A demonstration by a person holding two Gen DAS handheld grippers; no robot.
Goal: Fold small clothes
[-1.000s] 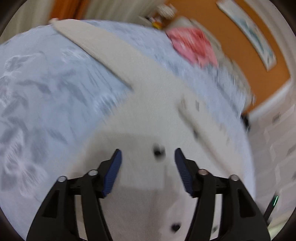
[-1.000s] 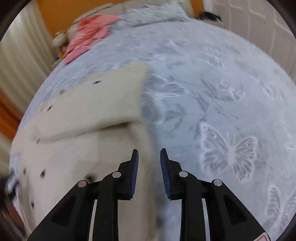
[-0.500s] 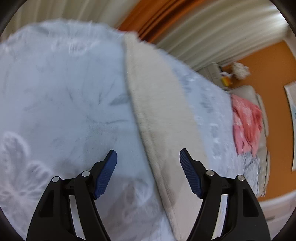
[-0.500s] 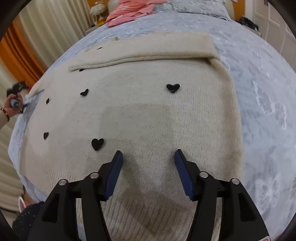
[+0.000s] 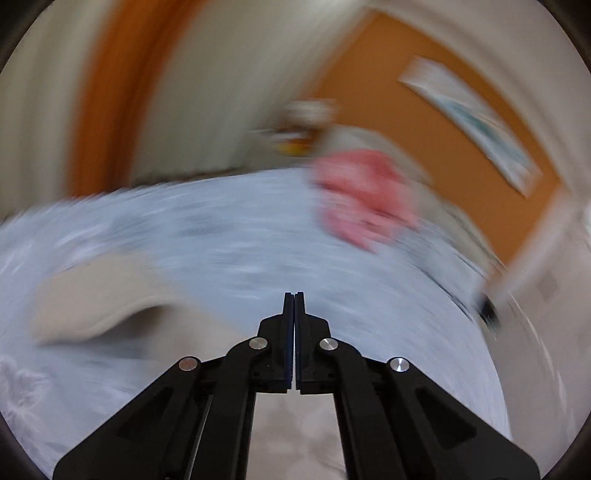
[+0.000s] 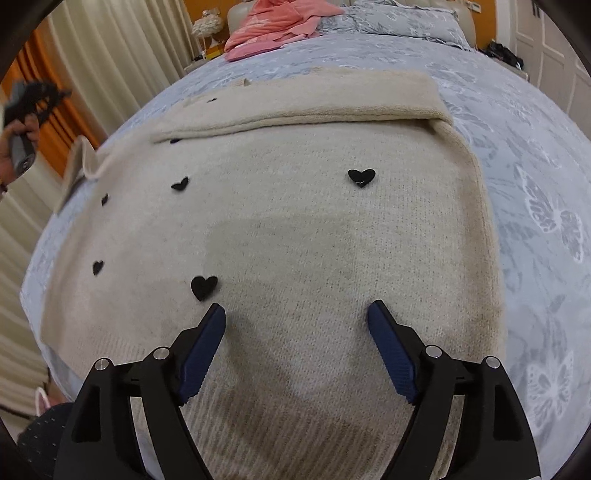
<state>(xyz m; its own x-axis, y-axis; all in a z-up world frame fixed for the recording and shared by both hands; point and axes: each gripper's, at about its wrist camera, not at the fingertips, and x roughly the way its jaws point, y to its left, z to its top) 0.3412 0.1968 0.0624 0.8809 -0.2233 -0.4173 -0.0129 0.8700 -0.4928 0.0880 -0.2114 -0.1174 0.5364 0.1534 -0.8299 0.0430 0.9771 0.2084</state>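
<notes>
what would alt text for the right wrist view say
The open right gripper hovers over a cream sweater with black hearts, spread on a grey butterfly-print bed; one sleeve is folded across its far end. Pink clothes lie beyond.

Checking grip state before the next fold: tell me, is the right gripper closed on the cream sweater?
No, the right gripper is open, its blue fingers spread wide above the cream sweater with knit visible between them.

One cream sweater [image 6: 295,229], six black hearts [image 6: 361,177], one pink garment [image 6: 280,26], two grippers [image 6: 297,325]
</notes>
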